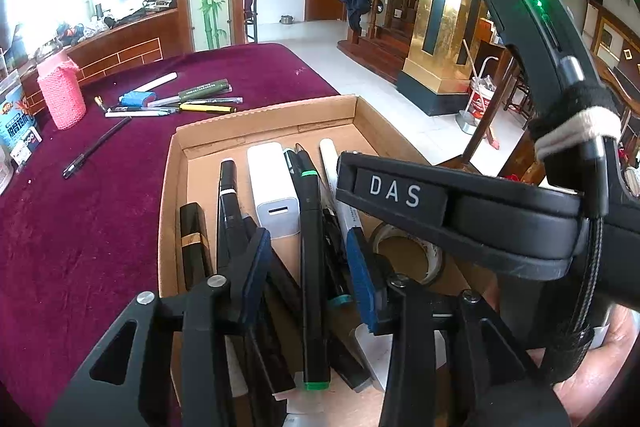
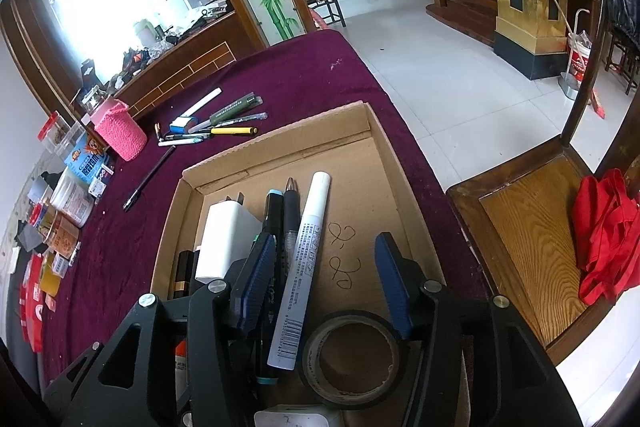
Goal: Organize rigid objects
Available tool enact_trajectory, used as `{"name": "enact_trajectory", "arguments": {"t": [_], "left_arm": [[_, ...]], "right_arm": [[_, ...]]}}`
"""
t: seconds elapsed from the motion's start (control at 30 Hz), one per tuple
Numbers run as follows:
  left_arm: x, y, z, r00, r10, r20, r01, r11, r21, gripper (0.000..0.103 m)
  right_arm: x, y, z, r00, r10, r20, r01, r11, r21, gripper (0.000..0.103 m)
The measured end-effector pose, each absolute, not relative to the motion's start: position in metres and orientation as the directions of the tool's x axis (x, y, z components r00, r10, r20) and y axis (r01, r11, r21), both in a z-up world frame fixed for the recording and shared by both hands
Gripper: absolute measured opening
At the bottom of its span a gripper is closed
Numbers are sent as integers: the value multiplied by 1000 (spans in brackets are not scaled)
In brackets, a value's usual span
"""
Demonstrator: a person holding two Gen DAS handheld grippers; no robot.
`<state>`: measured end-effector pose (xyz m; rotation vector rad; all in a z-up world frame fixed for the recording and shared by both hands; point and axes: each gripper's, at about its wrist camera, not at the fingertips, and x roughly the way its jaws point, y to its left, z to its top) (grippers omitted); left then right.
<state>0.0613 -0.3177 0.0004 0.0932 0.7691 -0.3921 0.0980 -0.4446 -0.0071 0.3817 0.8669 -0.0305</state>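
I have both tools over the cardboard box [image 2: 280, 147], which sits on the maroon tabletop [image 2: 280, 75]. My left tool [image 1: 312, 267] hangs with its fingers spread wide, gripping nothing, above the row of pens in the box; a black marker with green ends [image 1: 312, 267] lies between them. My right tool [image 2: 324, 283] is likewise spread wide and empty, its pads on either side of a white marker [image 2: 304, 267] and a roll of tape [image 2: 352, 359] lying on the box floor. Also in the box I see a white charger [image 2: 228, 243] and a black tube with a gold band [image 1: 194, 239]. Outside the box, further along the tabletop, a loose cluster of pens [image 2: 216, 125] lies beside a pink knitted holder [image 2: 120, 135], with one black pen [image 2: 149, 179] apart from them.
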Motion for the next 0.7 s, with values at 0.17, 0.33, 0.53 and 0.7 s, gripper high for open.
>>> {"name": "enact_trajectory", "arguments": {"t": [0.17, 0.33, 0.53, 0.7], "left_arm": [[60, -317, 1, 659, -308, -686, 375, 925, -55, 43], [60, -317, 1, 663, -305, -684, 374, 926, -52, 43], [58, -318, 1, 669, -300, -680, 372, 927, -43, 43], [56, -318, 3, 678, -294, -674, 366, 930, -38, 51]], "right_arm": [[97, -445, -7, 655, 125, -745, 183, 930, 317, 47], [96, -444, -6, 659, 123, -742, 184, 930, 318, 47], [95, -444, -6, 665, 121, -737, 186, 929, 320, 50], [92, -444, -3, 681, 117, -723, 179, 931, 319, 56]]}}
